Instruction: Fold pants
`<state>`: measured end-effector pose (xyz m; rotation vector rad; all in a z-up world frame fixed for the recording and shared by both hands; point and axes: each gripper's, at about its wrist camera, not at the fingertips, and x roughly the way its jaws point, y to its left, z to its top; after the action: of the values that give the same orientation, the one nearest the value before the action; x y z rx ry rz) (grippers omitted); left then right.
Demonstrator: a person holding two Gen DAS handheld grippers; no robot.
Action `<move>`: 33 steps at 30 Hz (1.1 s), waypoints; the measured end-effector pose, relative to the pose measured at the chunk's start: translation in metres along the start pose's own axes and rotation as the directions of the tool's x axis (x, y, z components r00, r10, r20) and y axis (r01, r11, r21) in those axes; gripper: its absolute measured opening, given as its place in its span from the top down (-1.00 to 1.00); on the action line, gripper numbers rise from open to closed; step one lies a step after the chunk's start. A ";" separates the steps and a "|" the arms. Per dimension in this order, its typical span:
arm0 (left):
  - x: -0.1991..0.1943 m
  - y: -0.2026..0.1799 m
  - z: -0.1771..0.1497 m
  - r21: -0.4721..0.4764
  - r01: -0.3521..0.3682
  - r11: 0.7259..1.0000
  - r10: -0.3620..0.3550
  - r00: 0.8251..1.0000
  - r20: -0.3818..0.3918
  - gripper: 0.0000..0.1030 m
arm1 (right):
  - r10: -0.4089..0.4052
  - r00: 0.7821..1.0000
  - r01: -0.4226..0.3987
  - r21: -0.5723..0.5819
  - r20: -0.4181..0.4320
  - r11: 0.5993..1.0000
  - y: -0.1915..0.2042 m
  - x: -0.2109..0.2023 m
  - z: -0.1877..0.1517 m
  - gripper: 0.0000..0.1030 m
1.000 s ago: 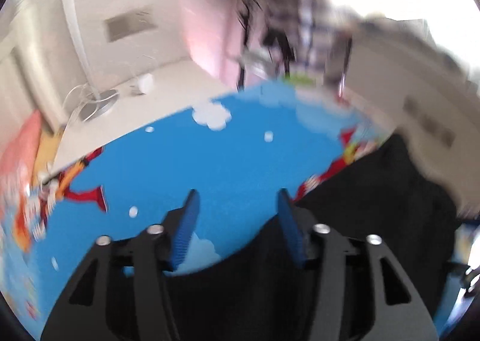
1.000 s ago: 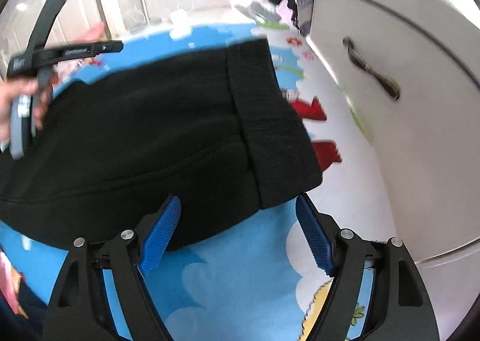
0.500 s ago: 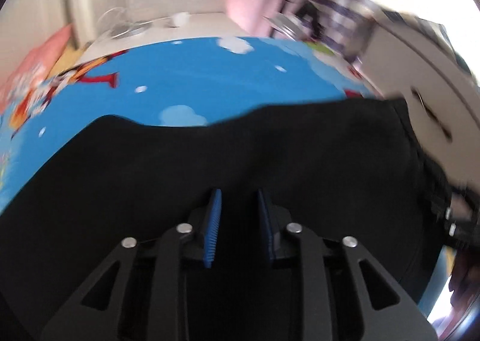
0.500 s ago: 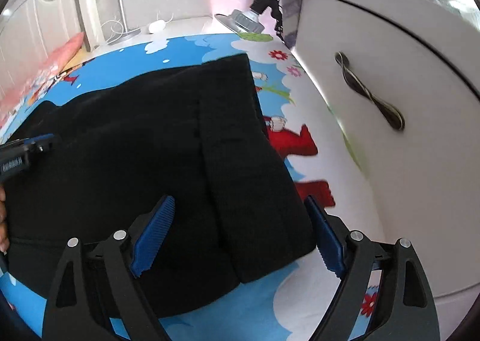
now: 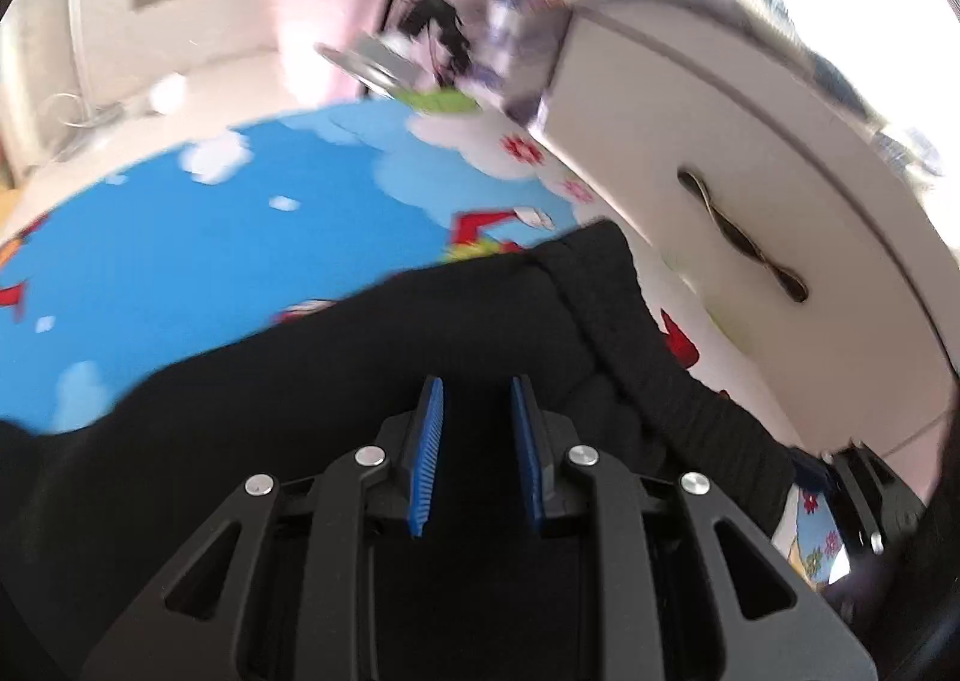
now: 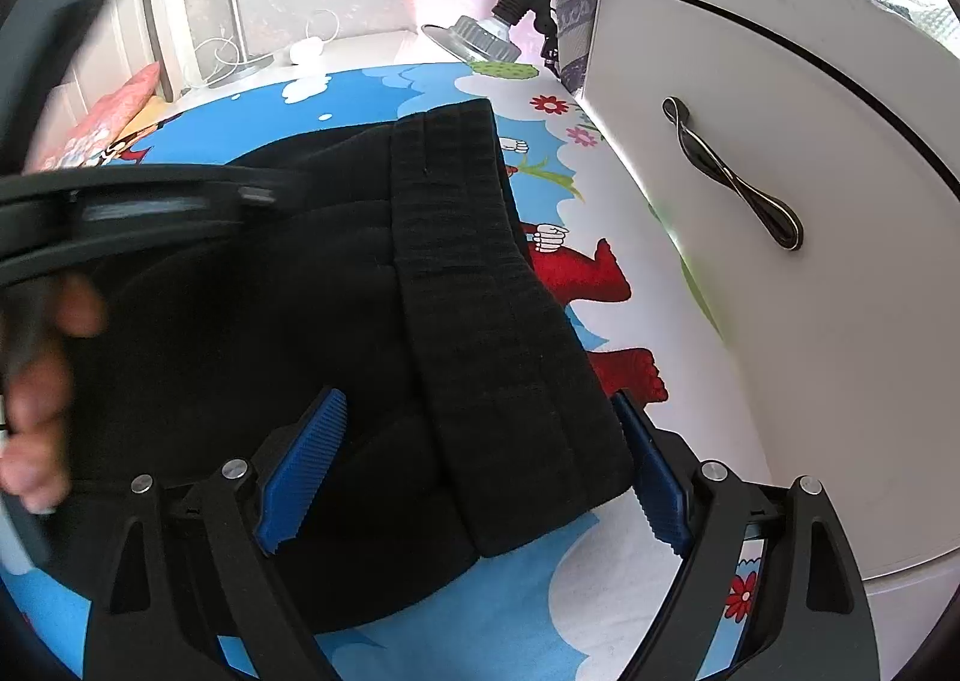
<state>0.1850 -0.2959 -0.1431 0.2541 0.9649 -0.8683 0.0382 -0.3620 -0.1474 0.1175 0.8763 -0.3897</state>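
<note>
One pair of black pants (image 6: pixel 372 291), one cartoon mat (image 6: pixel 480 621), one white cabinet (image 6: pixel 780 321), two grippers.

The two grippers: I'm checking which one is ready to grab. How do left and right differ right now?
The left gripper has its jaws narrowed to a slim gap over the black pants; the right gripper is spread wide, straddling the ribbed waistband. Both have blue ribbed pads and hover over the pants.

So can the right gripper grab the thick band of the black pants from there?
Probably yes. The right gripper is wide open, its blue fingers on either side of the band of the pants, with nothing between them.
</note>
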 end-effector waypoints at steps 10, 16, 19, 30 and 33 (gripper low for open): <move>-0.054 0.017 -0.039 -0.119 0.006 0.993 0.003 0.997 0.073 0.25 | 0.022 1.000 -0.022 0.006 0.014 1.000 -0.004 0.001 -0.003 -0.65; -0.112 0.034 -0.126 -0.212 -0.100 0.972 0.136 0.978 0.161 0.25 | -0.045 0.998 0.046 -0.029 0.033 0.999 0.005 -0.004 -0.003 -0.82; -0.107 0.039 -0.160 -0.235 -0.084 0.968 0.116 0.985 0.125 0.25 | -0.072 0.997 0.073 -0.039 0.017 0.997 0.008 -0.007 0.001 -0.85; -0.145 0.052 -0.175 -0.263 -0.041 0.964 0.123 0.945 0.304 0.05 | 0.003 0.984 0.000 -0.018 0.180 1.000 0.043 -0.055 0.029 -0.88; -0.171 0.074 -0.179 -0.307 -0.080 0.948 0.193 0.914 0.356 0.05 | 0.076 0.996 -0.079 0.069 0.037 0.995 0.040 -0.018 0.032 -0.88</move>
<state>0.0833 -0.0591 -0.1212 -0.0964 0.6838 -0.6068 0.0665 -0.3278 -0.1153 0.2087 0.8215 -0.3492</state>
